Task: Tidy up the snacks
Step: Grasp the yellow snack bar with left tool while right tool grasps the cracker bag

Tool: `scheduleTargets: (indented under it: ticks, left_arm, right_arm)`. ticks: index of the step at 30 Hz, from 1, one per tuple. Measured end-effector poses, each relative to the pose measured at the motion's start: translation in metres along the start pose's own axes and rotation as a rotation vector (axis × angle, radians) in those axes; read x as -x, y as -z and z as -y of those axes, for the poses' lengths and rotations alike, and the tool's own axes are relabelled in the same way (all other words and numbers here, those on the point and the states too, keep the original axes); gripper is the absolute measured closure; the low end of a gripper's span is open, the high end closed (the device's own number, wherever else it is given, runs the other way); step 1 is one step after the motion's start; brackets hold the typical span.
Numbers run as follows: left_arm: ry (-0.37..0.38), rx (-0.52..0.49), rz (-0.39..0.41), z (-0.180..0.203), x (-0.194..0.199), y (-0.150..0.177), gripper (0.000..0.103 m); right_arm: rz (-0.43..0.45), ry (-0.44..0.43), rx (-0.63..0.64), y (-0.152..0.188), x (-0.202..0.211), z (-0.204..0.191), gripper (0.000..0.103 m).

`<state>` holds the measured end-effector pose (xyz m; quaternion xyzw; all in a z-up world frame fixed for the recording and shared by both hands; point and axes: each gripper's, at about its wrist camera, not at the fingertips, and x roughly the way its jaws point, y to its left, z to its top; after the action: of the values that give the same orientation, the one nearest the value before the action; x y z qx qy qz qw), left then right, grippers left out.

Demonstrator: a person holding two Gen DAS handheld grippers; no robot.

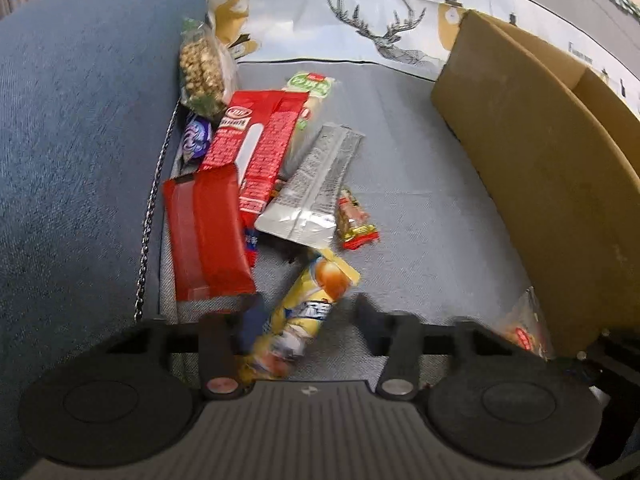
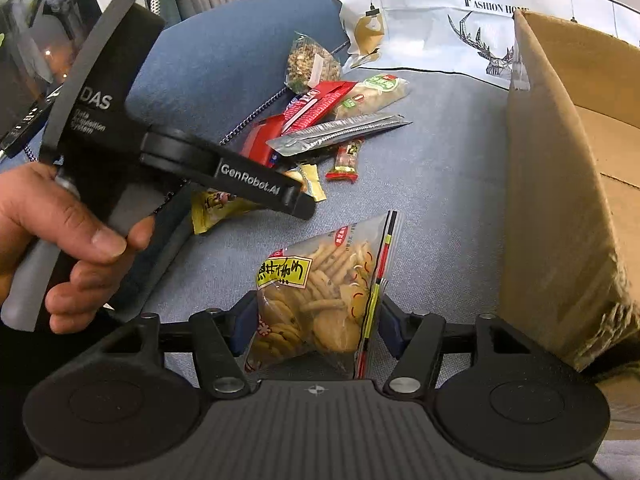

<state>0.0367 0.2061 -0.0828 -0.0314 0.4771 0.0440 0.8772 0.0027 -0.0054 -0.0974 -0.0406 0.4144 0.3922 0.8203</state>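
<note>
Left gripper (image 1: 306, 316) jaws straddle a yellow plastic snack packet (image 1: 308, 312) on the grey-blue fabric seat (image 1: 420, 216); contact only on one side, not clenched. Right gripper (image 2: 316, 316) brackets a clear bag of biscuits (image 2: 320, 300); grasp unclear. Brown cardboard box (image 2: 560, 208) just right of it.

Yellow plastic snack tube (image 1: 304, 312) is motion-blurred, lower end hidden behind the gripper body, print unreadable. Brown cardboard box (image 2: 560, 200) is cut off by the right edge in the right wrist view, so its inside is mostly unseen. Small red-blue wrapper (image 1: 251, 242) is nearly buried under the glossy red foil packet (image 1: 206, 236).
</note>
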Motion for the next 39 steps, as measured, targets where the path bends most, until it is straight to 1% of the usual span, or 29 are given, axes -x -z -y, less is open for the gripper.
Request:
scheduleTargets:
  ticks: [1,2,5,9,11,12,15,17,22,26,29,31,39]
  left_arm:
    - [-0.002,-0.013,0.009,0.003,0.002,0.0,0.075]
    - [-0.003,-0.03,0.02,0.007,0.003,0.001,0.08]
    - [0.026,-0.065,0.039,0.018,0.009,0.003,0.081]
    - [0.096,-0.07,0.061,0.024,0.016,0.003,0.081]
    - [0.121,-0.053,0.041,0.025,0.015,0.003,0.08]
    - [0.125,-0.049,0.021,0.025,0.014,0.005,0.08]
    - [0.087,-0.069,-0.027,0.029,0.005,0.004,0.08]
    - [0.079,-0.079,-0.05,0.032,0.001,0.004,0.08]
    - [0.082,-0.091,-0.054,0.033,-0.002,0.005,0.08]
    - [0.096,-0.097,-0.046,0.032,0.001,0.006,0.082]
    - [0.105,-0.111,-0.022,0.035,0.007,0.006,0.083]
    - [0.115,-0.108,0.01,0.034,0.013,0.006,0.083]
    - [0.15,-0.028,0.172,0.03,0.049,0.008,0.083]
  right_arm:
    - [0.0,-0.001,0.0,0.0,0.001,0.001,0.038]
    - [0.0,-0.001,0.0,-0.001,0.0,0.001,0.038]
    - [0.0,0.0,0.002,0.0,0.001,0.001,0.039]
    - [0.005,0.002,0.0,0.0,0.002,0.001,0.04]
    - [0.007,0.001,-0.001,0.001,0.002,0.001,0.04]
    - [0.006,0.001,0.001,0.001,0.002,0.001,0.04]
    - [0.0,0.007,0.006,0.001,0.002,0.0,0.04]
    - [-0.004,0.012,0.006,0.0,0.001,-0.001,0.04]
    - [-0.013,0.02,0.012,-0.001,-0.002,-0.002,0.039]
    - [-0.018,0.03,0.018,0.001,-0.005,-0.003,0.04]
    - [-0.011,0.04,0.019,0.002,-0.006,-0.005,0.043]
    - [-0.001,0.054,0.035,0.003,-0.005,-0.007,0.044]
    - [0.069,0.066,0.073,0.004,0.017,-0.013,0.045]
